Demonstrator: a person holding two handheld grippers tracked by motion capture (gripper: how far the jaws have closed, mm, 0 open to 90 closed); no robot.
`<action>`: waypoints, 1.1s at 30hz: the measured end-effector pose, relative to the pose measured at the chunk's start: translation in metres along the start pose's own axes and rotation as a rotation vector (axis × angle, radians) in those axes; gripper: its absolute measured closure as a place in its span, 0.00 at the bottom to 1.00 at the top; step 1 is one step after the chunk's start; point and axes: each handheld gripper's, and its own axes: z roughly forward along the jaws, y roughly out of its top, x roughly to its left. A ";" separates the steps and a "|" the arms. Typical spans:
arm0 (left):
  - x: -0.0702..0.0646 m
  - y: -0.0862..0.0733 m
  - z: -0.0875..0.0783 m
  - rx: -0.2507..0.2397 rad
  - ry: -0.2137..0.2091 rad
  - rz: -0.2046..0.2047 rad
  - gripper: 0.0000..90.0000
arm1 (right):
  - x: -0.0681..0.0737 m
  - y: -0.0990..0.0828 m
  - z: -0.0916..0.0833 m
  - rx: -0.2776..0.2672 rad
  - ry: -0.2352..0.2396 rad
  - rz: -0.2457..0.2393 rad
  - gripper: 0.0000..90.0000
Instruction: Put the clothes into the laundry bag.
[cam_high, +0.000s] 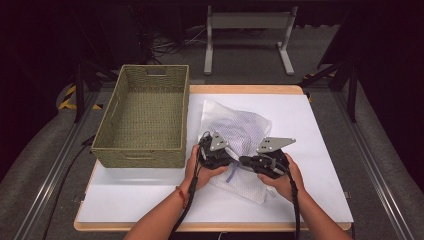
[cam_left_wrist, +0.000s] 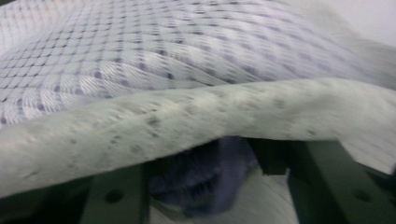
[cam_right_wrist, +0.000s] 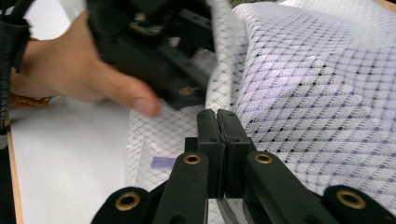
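One white mesh laundry bag (cam_high: 240, 131) with purple contents lay beside one woven green basket (cam_high: 145, 117). The left gripper (cam_left_wrist: 210, 186) stood part open astride the bag's hem; the right gripper (cam_right_wrist: 218, 122) was fully closed, holding nothing visible.

White diamond-mesh bag (cam_high: 240, 131) showing purple inside, olive-green woven basket (cam_high: 142, 117), white table (cam_high: 310, 150).

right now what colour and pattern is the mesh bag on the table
The mesh laundry bag is white with a diamond grid, and purple fabric shows through it; the right gripper view shows it best.
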 end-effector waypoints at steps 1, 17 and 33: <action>0.000 0.000 0.000 0.000 0.000 0.000 0.55 | 0.000 0.000 0.000 0.000 0.000 0.000 0.99; -0.027 -0.021 -0.027 0.128 -0.202 0.117 0.53 | -0.004 0.000 -0.005 -0.011 -0.015 0.010 0.99; -0.029 -0.016 -0.015 0.174 -0.133 0.128 0.99 | 0.000 0.000 0.000 0.005 -0.008 0.002 0.99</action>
